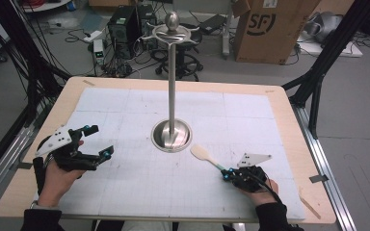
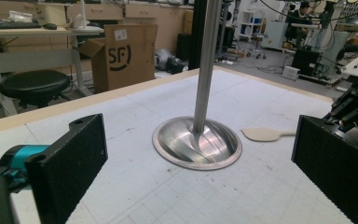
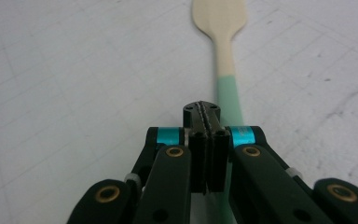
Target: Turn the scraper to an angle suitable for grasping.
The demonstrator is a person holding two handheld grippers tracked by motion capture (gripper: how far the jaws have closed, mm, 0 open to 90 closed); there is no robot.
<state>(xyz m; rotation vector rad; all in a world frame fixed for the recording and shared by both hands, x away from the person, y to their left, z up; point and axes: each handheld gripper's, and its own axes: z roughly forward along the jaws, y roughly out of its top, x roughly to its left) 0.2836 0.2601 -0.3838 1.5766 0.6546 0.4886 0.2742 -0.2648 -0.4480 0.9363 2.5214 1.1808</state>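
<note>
Now, right gripper (image 1: pixel 227 174) pressing its jaws together above the spatula (image 1: pixel 207 156) handle, gripping nothing, spatula lying flat on the table (image 1: pixel 125 192) beside the metal stand (image 1: pixel 172 134), left gripper (image 1: pixel 99 142) resting wide open.

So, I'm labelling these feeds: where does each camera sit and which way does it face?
High view: above the person's table edge, looking forward and down on the white gridded mat; both hands, left gripper and right gripper show.
Left gripper view: rides the left gripper, facing across the table at the tall steel stand; its black jaws stand wide apart.
Right gripper view: rides the right gripper, looking along the wooden spoon with mint-green handle; jaws shut.
All three share the spoon.
</note>
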